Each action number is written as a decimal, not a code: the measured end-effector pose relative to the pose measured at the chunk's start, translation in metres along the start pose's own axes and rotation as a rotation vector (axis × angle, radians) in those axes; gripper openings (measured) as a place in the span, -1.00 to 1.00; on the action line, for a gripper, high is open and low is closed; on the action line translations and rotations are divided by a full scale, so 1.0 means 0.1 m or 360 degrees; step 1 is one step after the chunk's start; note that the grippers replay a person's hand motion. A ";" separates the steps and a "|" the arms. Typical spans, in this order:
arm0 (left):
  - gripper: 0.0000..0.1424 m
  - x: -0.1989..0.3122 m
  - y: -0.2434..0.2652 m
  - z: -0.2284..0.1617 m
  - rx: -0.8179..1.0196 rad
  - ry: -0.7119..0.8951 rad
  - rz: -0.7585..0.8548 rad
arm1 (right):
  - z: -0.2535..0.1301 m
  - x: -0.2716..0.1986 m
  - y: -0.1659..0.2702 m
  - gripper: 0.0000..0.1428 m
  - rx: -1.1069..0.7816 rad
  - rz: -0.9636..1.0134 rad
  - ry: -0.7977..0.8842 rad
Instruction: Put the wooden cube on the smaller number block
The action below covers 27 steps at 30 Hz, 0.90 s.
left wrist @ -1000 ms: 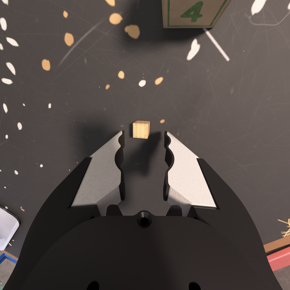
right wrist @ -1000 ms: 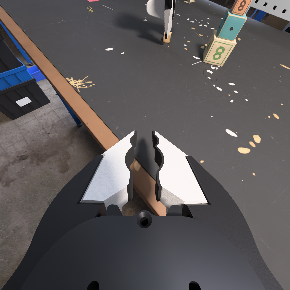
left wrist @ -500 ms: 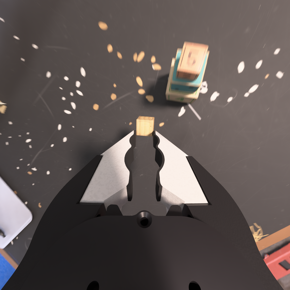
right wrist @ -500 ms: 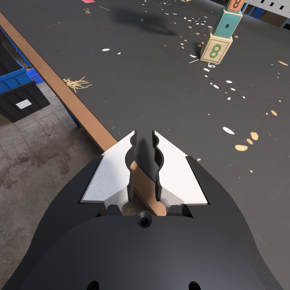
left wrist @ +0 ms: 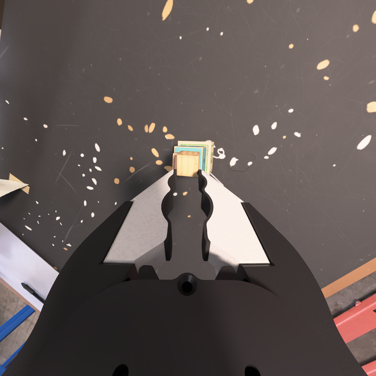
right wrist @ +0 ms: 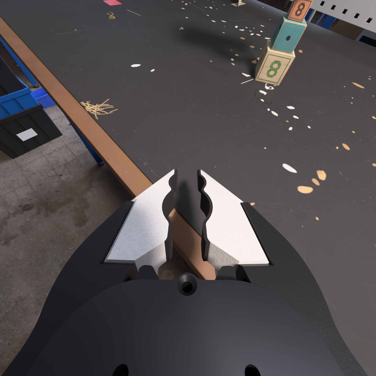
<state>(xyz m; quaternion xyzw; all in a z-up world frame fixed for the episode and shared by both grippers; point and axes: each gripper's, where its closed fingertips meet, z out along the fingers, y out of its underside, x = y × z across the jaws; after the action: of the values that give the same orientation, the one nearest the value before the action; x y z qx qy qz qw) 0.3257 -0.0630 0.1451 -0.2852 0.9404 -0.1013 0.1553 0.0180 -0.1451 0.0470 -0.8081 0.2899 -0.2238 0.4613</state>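
Left gripper (left wrist: pixel 186 173), at centre of the left wrist view, is clenched on the small pale wooden cube (left wrist: pixel 187 164), which is pinched between the very tips of the white fingers (left wrist: pixel 150 213). Cube is held high, looking straight down on a three-block stack: small orange-brown number block (right wrist: pixel 299 9) on top, teal block with a dark hole (right wrist: pixel 289 35) in the middle, large pale green-printed number block (right wrist: pixel 273 67) at the base. From above, cube hides most of the top block; only a thin strip shows at its left edge.

Judgement: step in hand is alignment before the descent. Cube sits slightly right of the top block, so nudge it left until centred, then lower straight down and level. Tip grip is shallow; avoid tilting. Open only once the faces touch, since the stack is narrow and a sideways push could topple it.

Right gripper (right wrist: pixel 187 173) hangs over the brown table edge (right wrist: pixel 85 122) at lower centre of its view, jaws apart, empty, well away from the stack at upper right. Dark paint-flecked tabletop (right wrist: pixel 183 101) around it.
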 end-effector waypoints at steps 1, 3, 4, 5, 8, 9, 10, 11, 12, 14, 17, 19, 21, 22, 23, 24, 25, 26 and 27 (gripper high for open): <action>-0.71 0.00 0.01 0.03 -0.0016 -0.0002 0.0002 | 0.00 0.00 0.00 -0.73 0.0001 -0.0001 0.0002; -0.71 -0.01 0.03 0.07 -0.0049 -0.0010 0.0003 | -0.01 0.00 0.00 -0.73 0.0000 -0.0001 0.0002; -0.71 -0.01 0.04 0.08 -0.0055 -0.0019 0.0006 | -0.01 0.00 0.00 -0.73 0.0000 0.0000 0.0000; -0.71 -0.02 0.04 0.08 -0.0056 -0.0020 0.0005 | 0.00 -0.01 0.00 -0.73 -0.0002 0.0001 -0.0003; -0.71 -0.03 0.05 0.08 -0.0054 -0.0005 -0.0013 | 0.01 -0.02 0.01 -0.73 -0.0008 -0.0003 -0.0011; -0.71 -0.05 0.05 0.08 -0.0059 -0.0020 -0.0014 | 0.01 -0.03 0.01 -0.73 -0.0010 -0.0006 -0.0012; -0.71 -0.06 0.06 0.08 -0.0060 -0.0030 -0.0011 | 0.01 -0.04 0.01 -0.73 -0.0010 -0.0010 -0.0014; -0.71 -0.06 0.06 0.09 -0.0060 -0.0015 -0.0007 | 0.01 -0.04 0.00 -0.73 -0.0010 -0.0012 -0.0015; -0.71 -0.05 0.07 0.09 -0.0058 0.0002 -0.0005 | 0.02 -0.05 0.00 -0.73 -0.0010 -0.0014 -0.0016; -0.71 -0.06 0.07 0.10 -0.0057 0.0002 0.0000 | 0.02 -0.05 0.00 -0.73 -0.0011 -0.0015 -0.0018; -0.71 -0.06 0.07 0.11 -0.0053 -0.0001 -0.0001 | 0.02 -0.06 0.00 -0.73 -0.0014 -0.0018 -0.0018; -0.71 -0.07 0.08 0.13 -0.0066 -0.0003 0.0003 | 0.02 -0.06 0.01 -0.73 -0.0016 -0.0019 -0.0020; -0.71 -0.09 0.08 0.15 -0.0075 -0.0024 0.0000 | 0.02 -0.06 0.01 -0.73 -0.0016 -0.0023 -0.0018; -0.71 -0.08 0.09 0.15 -0.0077 -0.0009 -0.0003 | 0.01 -0.06 0.00 -0.73 -0.0015 -0.0025 -0.0017; -0.65 -0.08 0.08 0.16 -0.0072 -0.0003 -0.0006 | 0.01 -0.06 0.00 -0.73 -0.0014 -0.0024 -0.0016; -0.57 -0.08 0.07 0.16 -0.0061 -0.0004 -0.0010 | 0.01 -0.05 0.00 -0.73 -0.0013 -0.0021 -0.0015; -0.49 -0.08 0.06 0.16 -0.0051 0.0003 -0.0017 | 0.01 -0.05 0.00 -0.73 -0.0014 -0.0018 -0.0017; -0.44 -0.08 0.05 0.14 -0.0038 0.0007 -0.0030 | 0.01 -0.05 0.01 -0.73 -0.0016 -0.0015 -0.0019; -0.40 -0.10 0.04 0.12 -0.0017 0.0001 -0.0045 | 0.01 -0.04 0.01 -0.73 -0.0018 -0.0016 -0.0018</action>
<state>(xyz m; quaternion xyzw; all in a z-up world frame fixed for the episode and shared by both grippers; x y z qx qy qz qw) 0.3356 -0.0558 0.1356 -0.2993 0.9368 -0.0986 0.1521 0.0153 -0.1421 0.0451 -0.8134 0.2844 -0.2199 0.4573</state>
